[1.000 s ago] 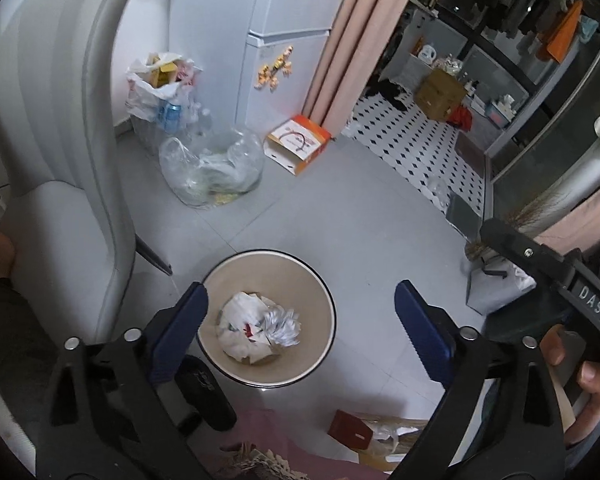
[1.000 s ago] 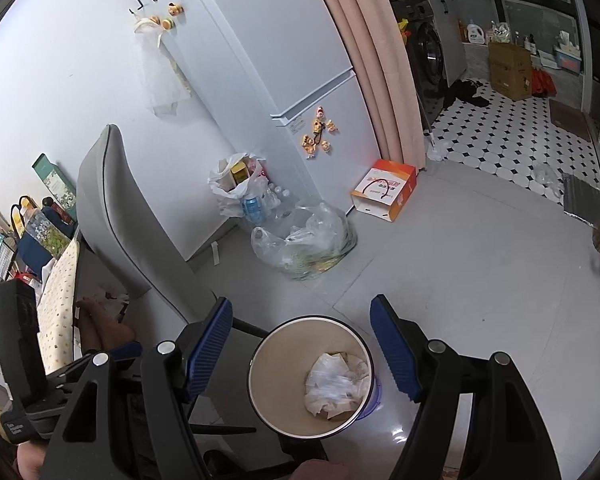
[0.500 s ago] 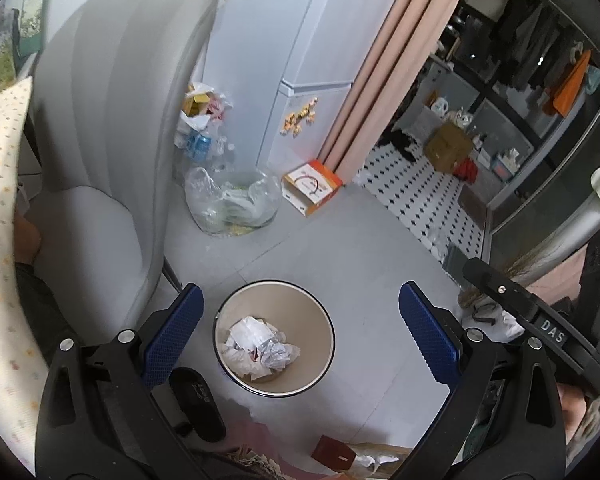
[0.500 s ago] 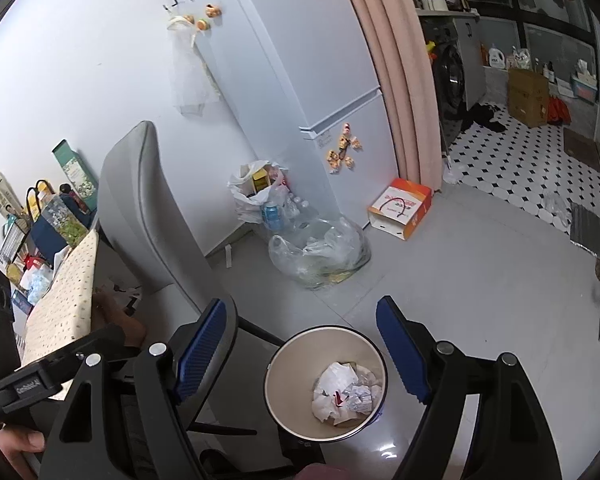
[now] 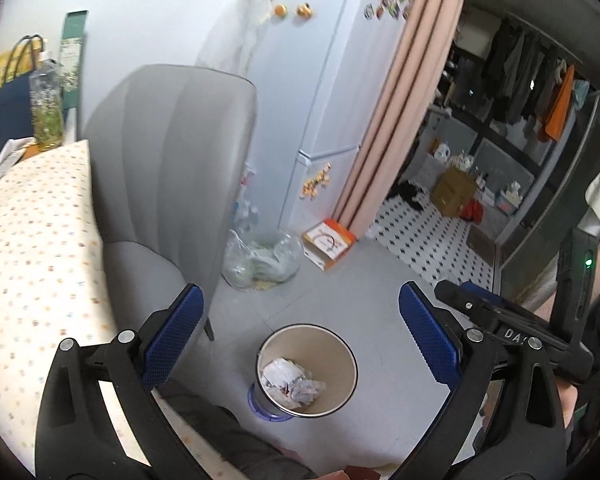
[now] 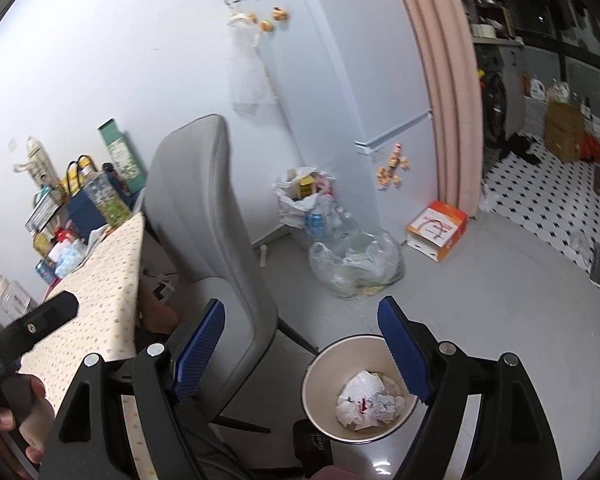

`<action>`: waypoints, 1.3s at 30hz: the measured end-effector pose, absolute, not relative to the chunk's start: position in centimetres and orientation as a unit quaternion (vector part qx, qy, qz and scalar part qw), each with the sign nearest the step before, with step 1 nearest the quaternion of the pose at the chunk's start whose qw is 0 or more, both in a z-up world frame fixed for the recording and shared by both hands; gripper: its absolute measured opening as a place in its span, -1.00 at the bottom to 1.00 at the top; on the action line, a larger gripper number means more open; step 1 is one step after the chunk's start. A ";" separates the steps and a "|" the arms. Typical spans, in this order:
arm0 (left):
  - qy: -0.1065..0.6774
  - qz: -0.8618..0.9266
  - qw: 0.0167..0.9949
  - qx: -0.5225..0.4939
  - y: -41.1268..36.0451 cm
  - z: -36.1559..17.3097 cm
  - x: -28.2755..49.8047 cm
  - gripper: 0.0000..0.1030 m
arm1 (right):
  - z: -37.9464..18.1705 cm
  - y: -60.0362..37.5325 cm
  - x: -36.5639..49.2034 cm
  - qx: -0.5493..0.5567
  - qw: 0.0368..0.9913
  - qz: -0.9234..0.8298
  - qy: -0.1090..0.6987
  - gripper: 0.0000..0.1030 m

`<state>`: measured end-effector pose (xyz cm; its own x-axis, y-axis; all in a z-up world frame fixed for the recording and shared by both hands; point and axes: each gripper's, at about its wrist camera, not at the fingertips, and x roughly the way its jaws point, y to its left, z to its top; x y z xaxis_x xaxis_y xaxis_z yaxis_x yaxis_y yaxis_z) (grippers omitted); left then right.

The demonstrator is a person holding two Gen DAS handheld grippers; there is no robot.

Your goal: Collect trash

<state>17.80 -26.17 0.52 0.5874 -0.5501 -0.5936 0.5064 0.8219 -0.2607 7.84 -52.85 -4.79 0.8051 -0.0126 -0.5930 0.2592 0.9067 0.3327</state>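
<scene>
A round beige trash bin [image 5: 342, 344] stands on the grey floor and holds crumpled white paper trash [image 5: 290, 382]. It also shows in the right wrist view [image 6: 320, 368] with the paper [image 6: 366, 402] inside. My left gripper [image 5: 300, 336] is open and empty, high above the bin. My right gripper [image 6: 300, 348] is open and empty, also well above the bin, which lies under its right finger. The right gripper's body shows at the right of the left wrist view [image 5: 512, 330]. The left gripper's body shows at the lower left of the right wrist view [image 6: 28, 330].
A grey chair [image 5: 172, 184] stands left of the bin beside a table with a dotted cloth [image 5: 32, 248]. A clear plastic bag [image 5: 260, 260], an orange-white box [image 5: 328, 242] and a fridge [image 5: 320, 80] are behind. A white bag of rubbish [image 6: 304, 200] sits by the wall.
Both grippers have risen and tilted up. The bin looks smaller and lower in both views, and the table and chair back have come into view. Both stay open.
</scene>
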 end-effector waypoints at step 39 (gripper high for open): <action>0.233 -0.122 0.961 -0.090 -4.4 4.6 7.8 0.89 | 0.8 -37.8 7.6 0.119 0.953 0.078 0.266 0.86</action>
<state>7.85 -4.45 4.62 0.8620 -0.2759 -0.4253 0.1920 0.9541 -0.2297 7.55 -37.82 0.81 0.8467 0.2122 -0.4879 -0.0853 0.9593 0.2693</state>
